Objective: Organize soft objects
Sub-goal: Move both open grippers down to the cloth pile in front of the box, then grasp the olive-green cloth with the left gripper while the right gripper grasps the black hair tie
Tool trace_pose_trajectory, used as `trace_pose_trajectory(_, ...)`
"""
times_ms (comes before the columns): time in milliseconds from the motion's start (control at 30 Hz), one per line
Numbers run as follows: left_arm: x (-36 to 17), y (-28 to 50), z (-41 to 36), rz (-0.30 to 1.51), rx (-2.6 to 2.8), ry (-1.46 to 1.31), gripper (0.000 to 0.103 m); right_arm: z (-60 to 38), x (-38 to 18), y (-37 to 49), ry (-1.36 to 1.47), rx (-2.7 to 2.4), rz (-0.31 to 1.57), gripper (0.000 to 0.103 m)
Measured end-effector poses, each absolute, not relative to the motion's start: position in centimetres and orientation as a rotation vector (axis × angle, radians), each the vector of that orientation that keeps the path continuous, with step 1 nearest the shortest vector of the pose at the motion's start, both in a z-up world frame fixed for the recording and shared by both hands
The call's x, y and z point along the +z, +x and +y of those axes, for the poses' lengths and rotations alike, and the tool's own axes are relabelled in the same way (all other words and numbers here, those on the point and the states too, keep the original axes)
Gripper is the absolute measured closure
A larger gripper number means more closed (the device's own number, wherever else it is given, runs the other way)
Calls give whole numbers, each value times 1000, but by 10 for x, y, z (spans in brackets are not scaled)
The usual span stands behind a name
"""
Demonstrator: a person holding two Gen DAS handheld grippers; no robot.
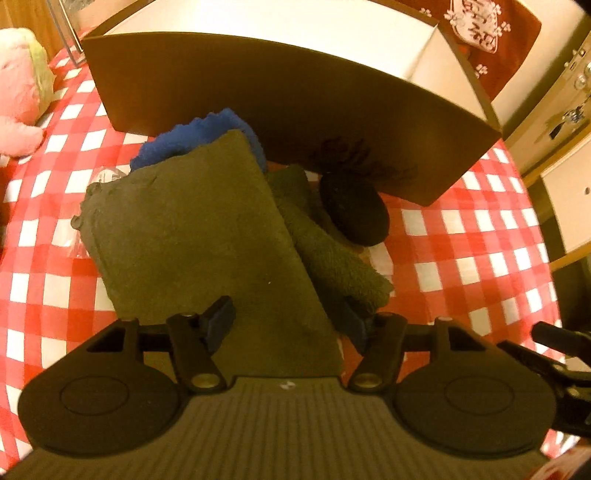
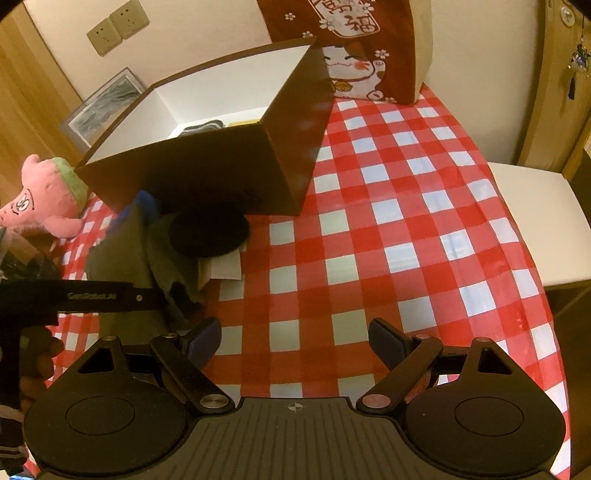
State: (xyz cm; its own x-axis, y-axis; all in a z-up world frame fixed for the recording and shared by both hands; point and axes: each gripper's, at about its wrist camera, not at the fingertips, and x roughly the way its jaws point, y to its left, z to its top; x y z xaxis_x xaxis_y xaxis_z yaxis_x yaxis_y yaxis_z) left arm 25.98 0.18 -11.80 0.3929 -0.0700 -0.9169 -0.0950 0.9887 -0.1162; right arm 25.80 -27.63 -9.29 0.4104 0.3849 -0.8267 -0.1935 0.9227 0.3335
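Left tongs (image 1: 291, 325) wide over folded olive cloth (image 1: 207, 236), soft, limp; best pinched at near edge. Right tongs (image 2: 295, 343) wide, empty.

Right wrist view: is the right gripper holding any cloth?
No, the right gripper stands open over bare checked tablecloth, with nothing between its fingers.

Red-and-white checked cloth (image 2: 369, 229) covers the desk; wall sockets (image 2: 118, 27), framed picture (image 2: 103, 107), lucky-cat hanging (image 2: 354, 55) behind
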Motion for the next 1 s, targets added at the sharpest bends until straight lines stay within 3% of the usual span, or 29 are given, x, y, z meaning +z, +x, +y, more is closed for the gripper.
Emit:
trace_pose_trajectory(100,-119,259,-1,1150,21,-126,48,-277,-95,259,196,369,1095,16)
trace_pose_trajectory(233,-115,253,7,1142,-39,-150,93,-276,-96,260,198,374,1097,16)
trace_pose_trajectory(367,-103,240,21,1110,-58,-185,97,-271,-98,262,198,387,1097,16)
trace_pose_trajectory(733,-52,196,80,992,11,-222,98,-245,-94,266,166,468,1064,16)
trace_pose_trajectory(1000,-66,186,120,1009,65,-339,96,-223,-91,274,128,520,1034,16)
